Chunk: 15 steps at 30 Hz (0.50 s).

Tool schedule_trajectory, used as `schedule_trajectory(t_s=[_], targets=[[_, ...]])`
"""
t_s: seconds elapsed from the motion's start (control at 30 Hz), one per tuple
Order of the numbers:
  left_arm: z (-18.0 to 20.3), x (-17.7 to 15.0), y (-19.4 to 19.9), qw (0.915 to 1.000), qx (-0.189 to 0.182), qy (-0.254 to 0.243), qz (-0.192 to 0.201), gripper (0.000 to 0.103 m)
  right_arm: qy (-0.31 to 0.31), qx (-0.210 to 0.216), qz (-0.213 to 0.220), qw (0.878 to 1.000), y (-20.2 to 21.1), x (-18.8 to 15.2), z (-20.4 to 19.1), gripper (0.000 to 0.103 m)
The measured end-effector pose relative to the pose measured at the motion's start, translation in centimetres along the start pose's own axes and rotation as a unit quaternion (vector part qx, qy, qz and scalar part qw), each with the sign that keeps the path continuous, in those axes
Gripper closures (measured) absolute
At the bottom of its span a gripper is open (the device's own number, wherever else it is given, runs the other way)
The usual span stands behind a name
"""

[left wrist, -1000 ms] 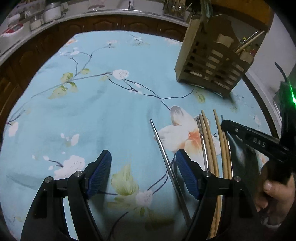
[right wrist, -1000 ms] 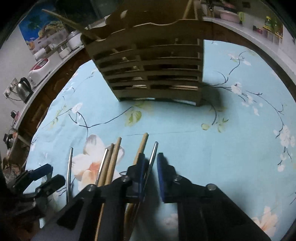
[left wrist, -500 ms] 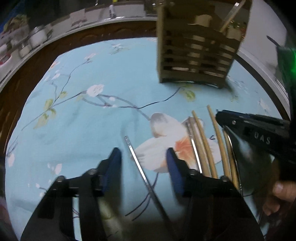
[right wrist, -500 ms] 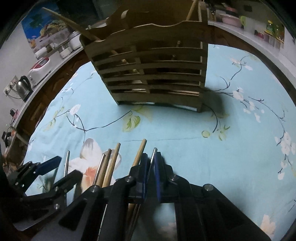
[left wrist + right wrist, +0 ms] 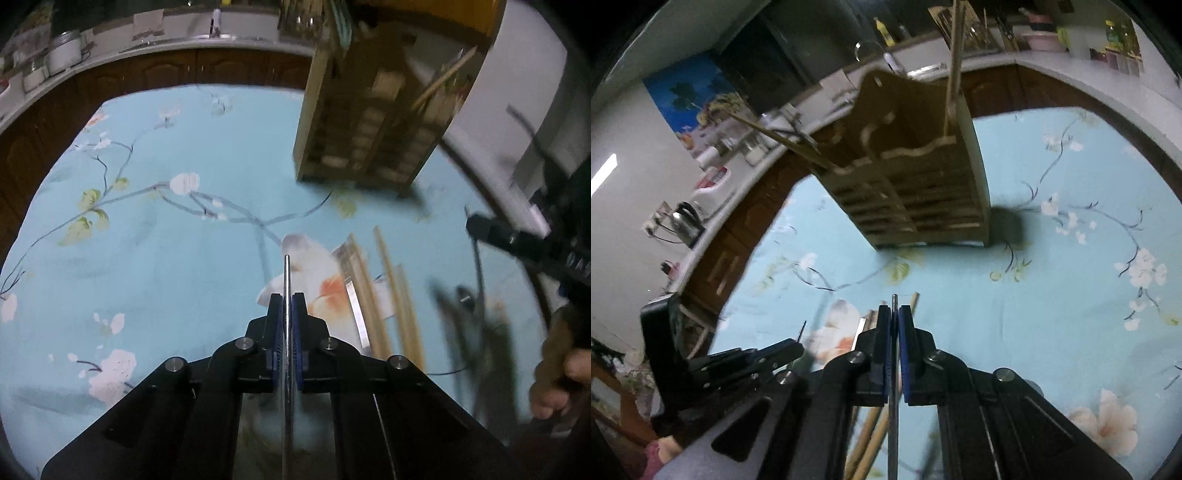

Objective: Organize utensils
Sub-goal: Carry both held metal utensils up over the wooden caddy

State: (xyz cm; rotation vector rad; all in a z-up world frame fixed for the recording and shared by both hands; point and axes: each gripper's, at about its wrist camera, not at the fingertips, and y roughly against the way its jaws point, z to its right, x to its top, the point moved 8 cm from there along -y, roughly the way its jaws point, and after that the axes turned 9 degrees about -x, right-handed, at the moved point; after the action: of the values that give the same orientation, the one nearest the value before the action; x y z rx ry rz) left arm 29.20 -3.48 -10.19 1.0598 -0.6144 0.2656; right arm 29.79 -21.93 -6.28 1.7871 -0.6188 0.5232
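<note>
We hold one metal chopstick (image 5: 286,280) in the closed left claw (image 5: 287,306) and another metal chopstick (image 5: 894,306) in the closed right claw (image 5: 894,317), both at lower centre. Next, we judge, each goes into the wooden holder (image 5: 923,192) at upper centre.

Right gripper (image 5: 894,314) clamps thin rod, probably metal chopstick (image 5: 894,300).

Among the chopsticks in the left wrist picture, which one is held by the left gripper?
The metal chopstick pinched between the blue pads of the left gripper. It points straight ahead, apart from the wooden chopsticks lying on the tablecloth to its right.
</note>
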Motion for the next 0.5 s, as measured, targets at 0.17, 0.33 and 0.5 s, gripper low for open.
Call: schedule_trajectory(t_s=[0.17, 0.33, 0.5], targets=[[1.7, 1.6, 4.2, 0.9975, -0.050, 0.021, 0.047, 0.099, 0.000, 0.013, 0.031, 0.999, 3.7, 1.0, -0.3, 0.099], [3.4, 3.1, 8.6, 0.9914, -0.083, 0.025, 0.098, 0.099, 0.002, 0.022, 0.067, 0.998, 7.5, 2.1, -0.9, 0.099], [4.2, 4.1, 11.7, 0.9871, -0.093, 0.018, 0.129, 0.099, 0.015, 0.023, 0.100, 0.995, 10.6, 3.3, -1.7, 0.099]])
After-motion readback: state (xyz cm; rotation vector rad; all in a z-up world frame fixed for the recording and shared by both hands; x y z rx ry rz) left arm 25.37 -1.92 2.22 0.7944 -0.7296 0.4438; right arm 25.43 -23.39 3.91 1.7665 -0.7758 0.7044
